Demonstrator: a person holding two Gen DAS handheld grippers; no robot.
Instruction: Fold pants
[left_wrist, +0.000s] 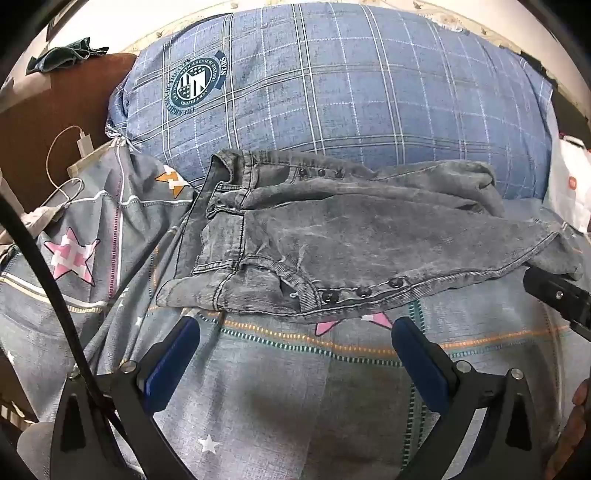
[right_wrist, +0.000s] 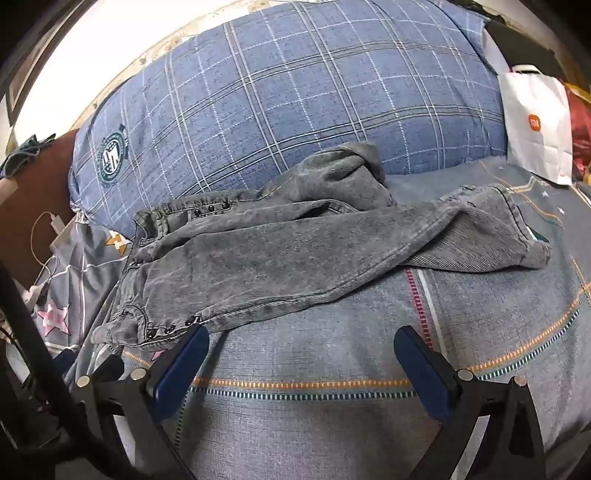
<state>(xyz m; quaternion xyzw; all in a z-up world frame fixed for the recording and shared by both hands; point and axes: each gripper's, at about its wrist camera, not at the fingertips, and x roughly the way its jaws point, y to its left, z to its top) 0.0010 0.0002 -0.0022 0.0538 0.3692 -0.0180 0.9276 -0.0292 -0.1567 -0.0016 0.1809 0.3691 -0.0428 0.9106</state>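
Grey washed denim pants lie on the bed, waist to the left, legs stretched to the right; they also show in the right wrist view. One leg lies over the other, with dark snap buttons along the near hem. My left gripper is open and empty, just in front of the near edge of the pants. My right gripper is open and empty, hovering over the bedsheet in front of the pants. The tip of the right gripper shows at the right edge of the left wrist view.
A large blue plaid pillow lies behind the pants. The bedsheet is grey-blue with stars. A white paper bag stands at the back right. A charger and cable lie on a brown surface at the left.
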